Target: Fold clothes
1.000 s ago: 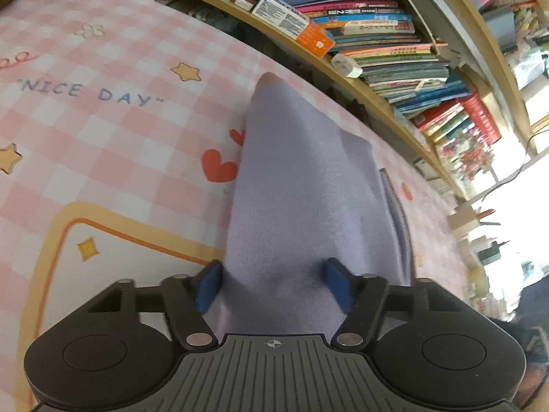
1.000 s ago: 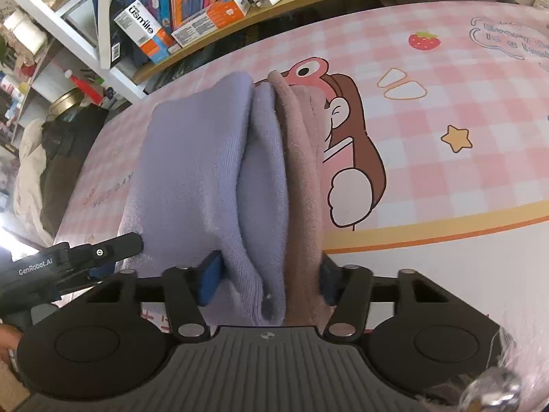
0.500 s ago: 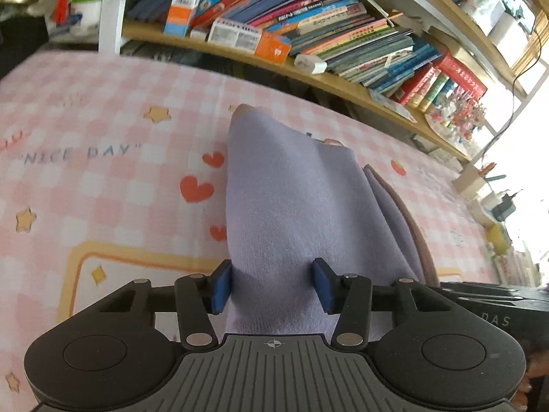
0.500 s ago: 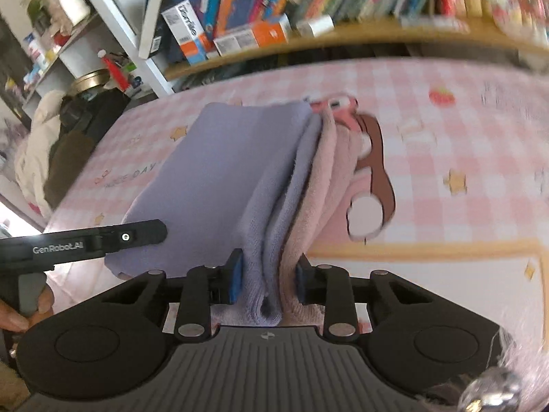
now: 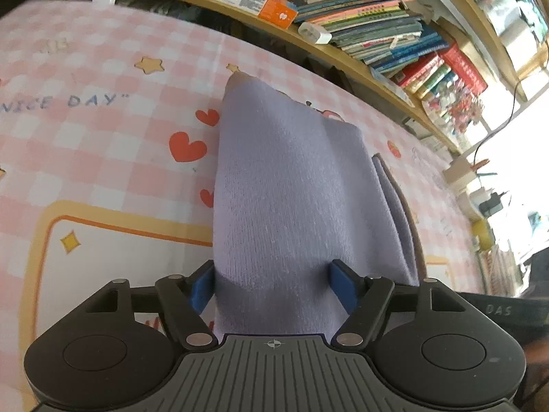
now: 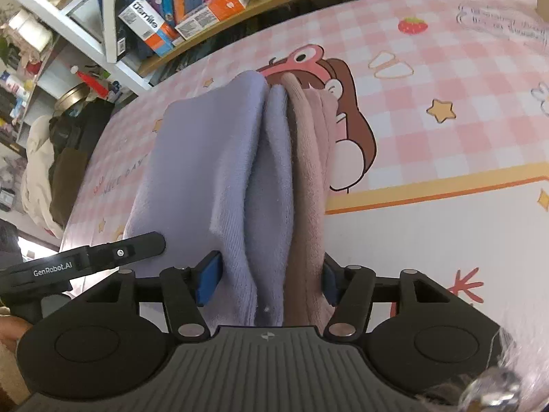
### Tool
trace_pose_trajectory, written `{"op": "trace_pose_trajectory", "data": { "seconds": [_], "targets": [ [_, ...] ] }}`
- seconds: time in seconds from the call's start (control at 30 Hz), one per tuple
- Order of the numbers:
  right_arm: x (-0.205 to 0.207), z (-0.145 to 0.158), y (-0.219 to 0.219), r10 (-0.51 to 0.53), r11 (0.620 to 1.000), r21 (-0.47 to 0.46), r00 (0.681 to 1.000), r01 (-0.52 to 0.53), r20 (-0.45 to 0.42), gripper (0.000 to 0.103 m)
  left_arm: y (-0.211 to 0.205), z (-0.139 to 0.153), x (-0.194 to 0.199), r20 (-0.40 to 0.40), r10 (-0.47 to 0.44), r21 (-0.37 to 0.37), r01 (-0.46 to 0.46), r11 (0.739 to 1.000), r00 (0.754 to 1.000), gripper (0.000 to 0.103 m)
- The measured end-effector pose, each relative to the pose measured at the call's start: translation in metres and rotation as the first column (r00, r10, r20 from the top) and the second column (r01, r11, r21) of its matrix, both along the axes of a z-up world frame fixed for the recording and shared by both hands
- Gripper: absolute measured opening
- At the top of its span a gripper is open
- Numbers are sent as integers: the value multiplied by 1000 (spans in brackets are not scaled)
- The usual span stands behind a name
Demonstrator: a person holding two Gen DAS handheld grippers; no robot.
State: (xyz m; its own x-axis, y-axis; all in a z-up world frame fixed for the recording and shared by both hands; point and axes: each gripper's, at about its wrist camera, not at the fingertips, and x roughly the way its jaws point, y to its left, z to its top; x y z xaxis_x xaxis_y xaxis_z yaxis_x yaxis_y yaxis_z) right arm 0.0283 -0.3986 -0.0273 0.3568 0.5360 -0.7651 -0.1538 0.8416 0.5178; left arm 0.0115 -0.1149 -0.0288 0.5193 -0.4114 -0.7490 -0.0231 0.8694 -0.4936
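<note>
**Both grippers hold the folded lavender-and-pink garment**

The left gripper (image 5: 272,283) has its blue pads set wide, pinching the lavender knit garment (image 5: 291,189), which runs toward 12 o'clock over the pink checked sheet (image 5: 103,144). The right gripper (image 6: 267,279) clamps the bunched lavender and dusty-pink layers. A bookshelf (image 5: 360,17) spans 12 to 2 o'clock.

A lived-in home room, probably a bedroom or study. A pink checked cartoon sheet (image 5: 103,144) printed "NICE DAY" covers the surface; along its far edge runs a wooden bookshelf (image 5: 360,58) crammed with books (image 5: 370,24), and white shelving (image 6: 85,37) holds household clutter.
</note>
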Motion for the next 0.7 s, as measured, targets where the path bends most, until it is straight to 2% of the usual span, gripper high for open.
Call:
{"op": "trace_pose_trajectory", "data": {
  "seconds": [0.07, 0.13, 0.2, 0.27, 0.33, 0.4, 0.43, 0.47, 0.53, 0.57, 0.63, 0.7],
  "targets": [
    [4, -4, -1, -15, 1000, 16, 1000, 15, -11, 58, 4, -5, 2, -12, 23, -45, -23, 999, 1000, 71],
    [3, -1, 4, -2, 1000, -1, 1000, 2, 22, 58, 5, -7, 2, -13, 37, -63, -38, 997, 999, 67],
    [1, 3, 10, 16, 1000, -25, 998, -15, 62, 50, 2, -5, 2, -8, 39, -47, -39, 998, 999, 62],
    [-1, 8, 15, 36, 998, -49, 994, -31, 101, 35, -5, -1, 1, 7, 34, -3, -34, 999, 999, 56],
    [-2, 12, 21, 56, 996, -74, 989, -45, 139, 32, -19, 11, -4, 54, -2, 96, -3, 995, 999, 51],
    [-13, 22, 35, 139, 981, -168, 963, -101, 232, 31, -33, 21, -8, 102, -56, 190, 36, 981, 993, 51],
    [-17, 25, 40, 173, 972, -203, 950, -121, 261, 31, -34, 22, -8, 103, -71, 204, 48, 978, 992, 52],
    [-16, 24, 39, 172, 972, -201, 952, -122, 254, 31, -35, 22, -7, 104, -85, 218, 61, 974, 991, 52],
    [-8, 17, 29, 130, 983, -154, 971, -100, 202, 36, -27, 18, -5, 81, -83, 184, 67, 981, 993, 58],
    [-4, 13, 23, 98, 990, -121, 981, -78, 169, 46, -22, 15, -3, 64, -76, 153, 66, 986, 995, 58],
    [3, 5, 9, 29, 998, -54, 995, -24, 92, 57, -10, 10, 0, 28, -63, 91, 61, 994, 998, 62],
    [8, -1, -3, -17, 1000, 15, 999, 16, 27, 63, -3, 6, 4, 12, -66, 58, 66, 996, 998, 67]
  ]
}}
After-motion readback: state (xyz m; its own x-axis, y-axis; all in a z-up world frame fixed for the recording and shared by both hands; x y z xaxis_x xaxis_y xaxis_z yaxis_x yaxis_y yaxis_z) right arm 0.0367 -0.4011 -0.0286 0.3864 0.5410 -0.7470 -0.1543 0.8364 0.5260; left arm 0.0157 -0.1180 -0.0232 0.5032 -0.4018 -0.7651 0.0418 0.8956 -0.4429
